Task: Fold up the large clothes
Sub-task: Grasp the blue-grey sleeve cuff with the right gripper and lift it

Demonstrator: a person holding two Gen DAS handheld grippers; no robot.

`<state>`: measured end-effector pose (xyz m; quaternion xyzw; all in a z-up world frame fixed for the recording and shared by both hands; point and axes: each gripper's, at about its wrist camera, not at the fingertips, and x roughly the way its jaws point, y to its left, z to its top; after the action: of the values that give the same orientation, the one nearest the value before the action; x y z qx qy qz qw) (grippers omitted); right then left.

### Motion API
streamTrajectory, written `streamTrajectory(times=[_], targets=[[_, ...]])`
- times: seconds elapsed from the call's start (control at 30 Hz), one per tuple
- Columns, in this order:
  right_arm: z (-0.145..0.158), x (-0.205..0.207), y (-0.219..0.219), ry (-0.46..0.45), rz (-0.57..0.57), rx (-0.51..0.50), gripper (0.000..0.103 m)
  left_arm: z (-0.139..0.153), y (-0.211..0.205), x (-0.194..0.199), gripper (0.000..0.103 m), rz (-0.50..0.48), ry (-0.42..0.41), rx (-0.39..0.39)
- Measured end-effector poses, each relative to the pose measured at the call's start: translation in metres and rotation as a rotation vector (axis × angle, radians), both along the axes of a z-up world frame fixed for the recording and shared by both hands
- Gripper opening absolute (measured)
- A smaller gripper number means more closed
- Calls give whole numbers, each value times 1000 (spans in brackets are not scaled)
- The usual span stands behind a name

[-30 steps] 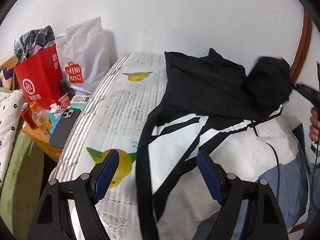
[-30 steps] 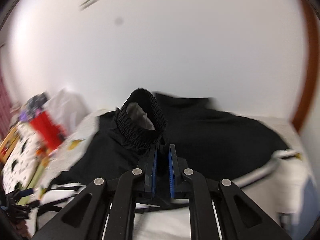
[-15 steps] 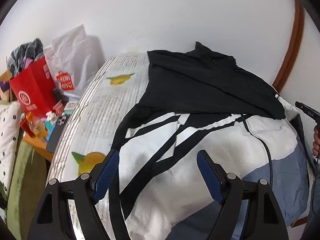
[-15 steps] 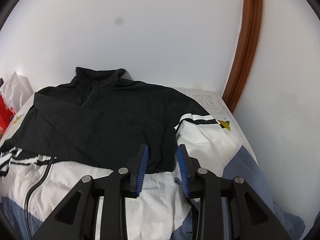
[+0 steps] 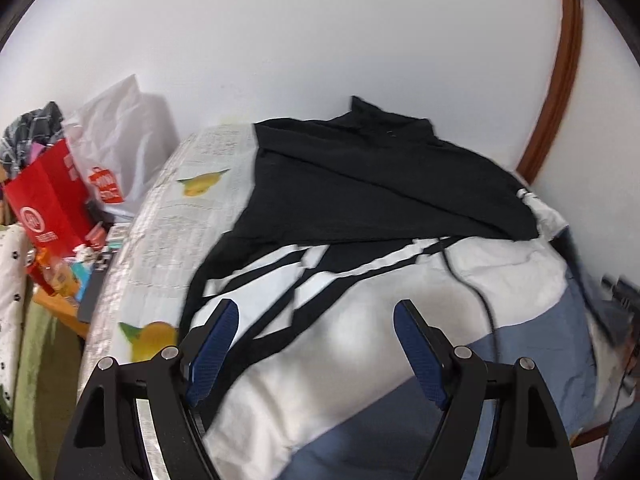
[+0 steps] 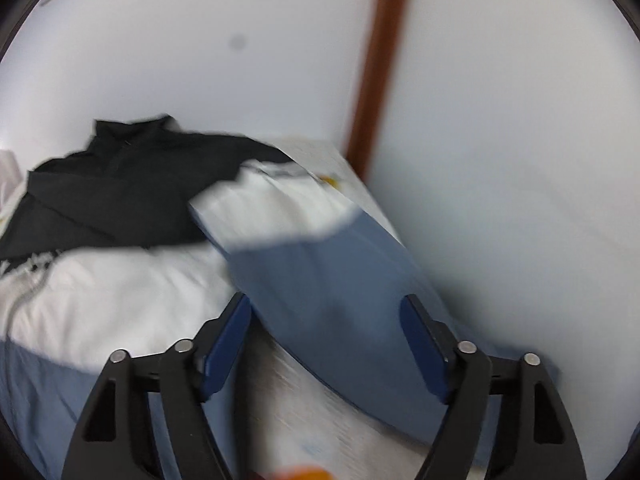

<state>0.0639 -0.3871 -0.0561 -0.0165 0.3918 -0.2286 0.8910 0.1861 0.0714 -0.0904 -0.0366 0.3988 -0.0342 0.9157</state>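
A large jacket, black on top, white in the middle and blue at the hem, lies spread on a bed; it shows in the left wrist view (image 5: 360, 312) and the right wrist view (image 6: 120, 292). One black sleeve (image 5: 400, 192) is folded across its chest. The other sleeve (image 6: 320, 264), white and blue, lies along the bed's right side. My left gripper (image 5: 314, 320) is open and empty above the white front. My right gripper (image 6: 326, 312) is open and empty just above the blue end of that sleeve.
The bed sheet (image 5: 168, 220) has a printed pattern. A red paper bag (image 5: 48, 208), a white shopping bag (image 5: 120, 152) and small clutter stand to the bed's left. A white wall and a brown door frame (image 6: 376, 56) lie behind and right.
My right gripper carried the black sleeve across the jacket, let go of it, opened wide and moved right over the blue sleeve end. My left gripper stayed open and shifted right.
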Motion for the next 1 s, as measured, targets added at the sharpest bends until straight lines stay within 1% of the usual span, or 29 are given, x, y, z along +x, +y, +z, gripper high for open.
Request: streamTrajectory(times=[0.1,0.2,0.3,0.43,0.47,0.53,0.6,0.67,0.7,0.73,0.77,0.83,0.9,1.0], targets=[[-18,-36,-23,59,-52,-3,78,2,-13,1,78,-4,1,-15],[-36,-73,-41,105,-95,12,78,3,-28,1,78,-30,15,-29],[-48,-96,-50,119,-101,6,78,5,-44,1,78,-51,11,-22],[-69,-114,-64,138,-135,-26,78,8,-57,-2,78,-61,12,-6],[-71,-115,-67,138,-136,-23,78,9,-58,-2,78,-56,12,1],[-74,-121,-75,103,-135,6,77,11,-57,-3,78,-44,15,13],[-75,-120,-81,95,-142,21,66,12,-52,-3,78,-33,16,21],[-76,-116,-83,93,-130,39,38,12,-44,-4,78,-14,11,37],[-77,-114,-84,92,-117,48,31,12,-39,-5,78,1,4,43],[-78,-112,-83,95,-107,49,19,10,-31,-6,78,22,4,49],[-79,-104,-82,106,-103,37,12,8,-25,-5,78,38,14,51],[-79,-99,-78,125,-115,7,4,2,-6,-5,78,79,40,30],[-72,-97,-72,121,-132,-32,4,-6,8,-6,78,99,63,20],[-48,-94,-60,53,-106,-68,3,-19,26,-6,78,133,84,50]])
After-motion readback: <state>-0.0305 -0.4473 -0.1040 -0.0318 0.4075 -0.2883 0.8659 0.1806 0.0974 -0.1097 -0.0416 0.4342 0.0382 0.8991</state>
